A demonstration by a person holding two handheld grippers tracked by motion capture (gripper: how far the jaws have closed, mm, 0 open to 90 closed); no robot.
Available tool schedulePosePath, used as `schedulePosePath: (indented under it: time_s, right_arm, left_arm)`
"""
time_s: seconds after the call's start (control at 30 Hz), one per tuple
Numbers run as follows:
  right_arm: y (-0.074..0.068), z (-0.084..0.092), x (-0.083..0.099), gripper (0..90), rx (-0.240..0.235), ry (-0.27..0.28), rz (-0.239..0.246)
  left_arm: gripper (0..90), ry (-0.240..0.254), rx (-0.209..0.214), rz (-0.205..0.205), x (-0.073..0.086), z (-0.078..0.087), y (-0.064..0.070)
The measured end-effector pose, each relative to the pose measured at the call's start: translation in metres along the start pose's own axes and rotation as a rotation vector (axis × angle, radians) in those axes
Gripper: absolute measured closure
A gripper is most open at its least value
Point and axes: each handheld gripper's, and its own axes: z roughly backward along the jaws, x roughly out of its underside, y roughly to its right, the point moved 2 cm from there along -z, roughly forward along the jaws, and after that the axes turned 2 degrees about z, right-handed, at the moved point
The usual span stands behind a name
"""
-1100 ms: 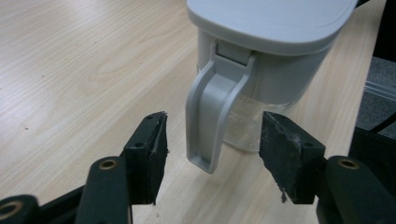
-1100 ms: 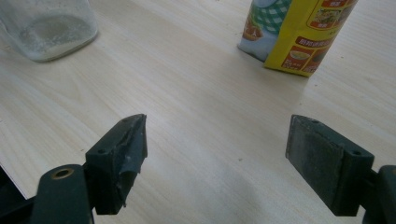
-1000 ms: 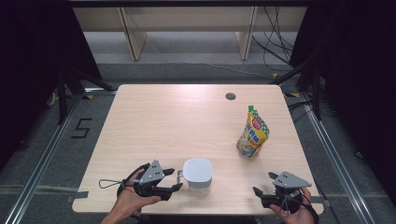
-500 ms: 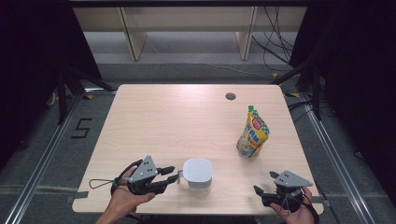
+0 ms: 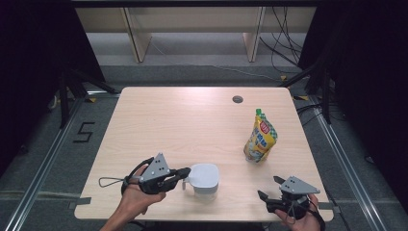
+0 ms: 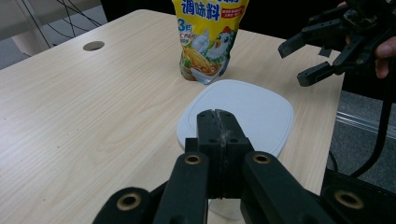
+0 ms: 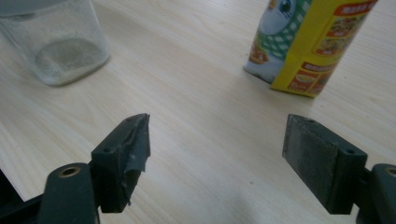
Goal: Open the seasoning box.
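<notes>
High view: your left gripper sits at the table's near edge with its tips at the left rim of the white-lidded container. Your right gripper rests at the near right corner, well apart from the container. The yellow seasoning pouch stands upright between them, farther back.

Left gripper view: your 2 jaws have just closed and now press flat together, tips at the near edge of the white lid; whether they nip a lip of it you cannot tell. The pouch stands just behind the lid.

Right gripper view: your 2 jaws stand spread wide over bare wood, nothing between them. The clear container is at upper left, the pouch at upper right.
</notes>
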Motion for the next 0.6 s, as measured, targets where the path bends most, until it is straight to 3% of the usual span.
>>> schedulePosePath:
  time_s: [0.03, 0.07, 0.23, 0.27, 0.3, 0.33, 0.4, 0.5, 0.53, 0.6]
  right_arm:
    - [0.003, -0.002, -0.002, 25.8, -0.005, 0.033, 0.05]
    - [-0.001, -0.002, -0.002, 27.3, -0.011, 0.015, 0.028]
    - [-0.006, -0.003, -0.008, 38.0, -0.012, 0.074, 0.087]
    - [-0.009, -0.002, -0.011, 42.7, -0.037, 0.093, 0.091]
    - [-0.009, -0.002, -0.011, 42.7, -0.037, 0.093, 0.091]
    - [-0.01, -0.002, -0.012, 46.1, -0.035, 0.107, 0.09]
    - [-0.015, -0.001, -0.014, 49.0, -0.063, 0.115, 0.059]
    - [-0.02, -0.006, -0.016, 54.3, -0.094, 0.125, 0.084]
    - [-0.022, -0.008, -0.018, 55.7, -0.104, 0.13, 0.087]
    - [-0.031, -0.01, -0.022, 59.6, -0.131, 0.134, 0.082]
  left_arm:
    - [89.0, 0.002, 0.011, -0.002, 0.0, -0.002, -0.001]
    - [88.9, -0.005, 0.004, 0.003, 0.0, -0.003, -0.001]
    - [89.0, -0.012, 0.011, 0.008, 0.002, -0.009, -0.001]
    - [89.0, -0.018, 0.005, 0.011, 0.002, -0.01, -0.001]
    - [89.0, -0.018, 0.007, 0.001, 0.003, -0.01, -0.002]
    - [89.0, -0.02, 0.003, 0.015, 0.004, -0.011, -0.002]
    - [88.9, -0.019, 0.008, 0.006, 0.004, -0.011, -0.004]
    - [88.9, -0.023, -0.006, 0.028, 0.005, -0.011, -0.004]
    - [88.9, -0.021, 0.005, 0.008, 0.006, -0.012, -0.006]
    - [88.9, -0.027, -0.002, 0.04, 0.008, -0.012, -0.005]
